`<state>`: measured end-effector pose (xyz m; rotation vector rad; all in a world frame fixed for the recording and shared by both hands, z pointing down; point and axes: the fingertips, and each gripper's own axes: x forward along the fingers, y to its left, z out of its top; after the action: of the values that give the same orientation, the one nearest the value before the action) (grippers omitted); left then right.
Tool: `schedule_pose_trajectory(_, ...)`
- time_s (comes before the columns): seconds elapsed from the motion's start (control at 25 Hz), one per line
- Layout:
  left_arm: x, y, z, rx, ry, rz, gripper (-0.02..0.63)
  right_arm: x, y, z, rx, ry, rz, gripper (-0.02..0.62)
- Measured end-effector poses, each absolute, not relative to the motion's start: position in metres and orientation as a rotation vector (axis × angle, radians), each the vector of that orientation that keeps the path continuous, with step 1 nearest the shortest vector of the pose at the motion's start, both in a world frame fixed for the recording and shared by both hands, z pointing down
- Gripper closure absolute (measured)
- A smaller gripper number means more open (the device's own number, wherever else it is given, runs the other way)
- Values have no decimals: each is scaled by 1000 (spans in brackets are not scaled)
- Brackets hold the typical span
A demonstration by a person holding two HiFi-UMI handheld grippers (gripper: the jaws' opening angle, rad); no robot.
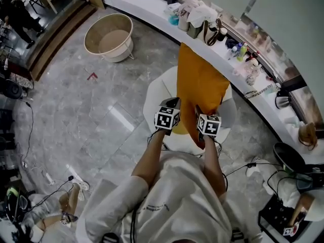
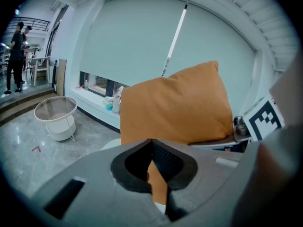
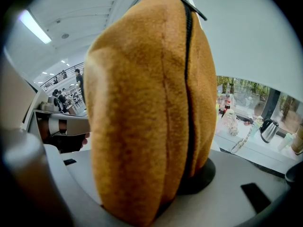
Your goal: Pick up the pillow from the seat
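The orange pillow [image 1: 200,82] hangs upright in the air above the white round seat [image 1: 158,92]. My right gripper [image 1: 205,110] is shut on its lower edge. In the right gripper view the pillow [image 3: 151,112] fills the middle, zipper seam facing me, and hides the pads. My left gripper [image 1: 172,103] hovers just left of the pillow's lower corner. In the left gripper view its black pads [image 2: 163,157] meet at the tips and pinch nothing that I can see. The pillow [image 2: 177,108] stands beyond them.
A round beige tub [image 1: 109,37] stands on the marble floor at the back left. Along the window runs a white ledge [image 1: 152,11] with bags, bottles and a kettle [image 1: 283,100]. Cables [image 1: 243,168] lie to my right. People stand far left [image 1: 17,14].
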<state>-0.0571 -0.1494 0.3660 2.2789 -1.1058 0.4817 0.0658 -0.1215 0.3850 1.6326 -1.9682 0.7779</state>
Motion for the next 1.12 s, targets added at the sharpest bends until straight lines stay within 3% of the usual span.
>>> schedule_pose_trajectory(1.12, -55, -140, 366, 2295, -1073, 497, 597, 68, -110, 382, 1658, -1943, 787, 344)
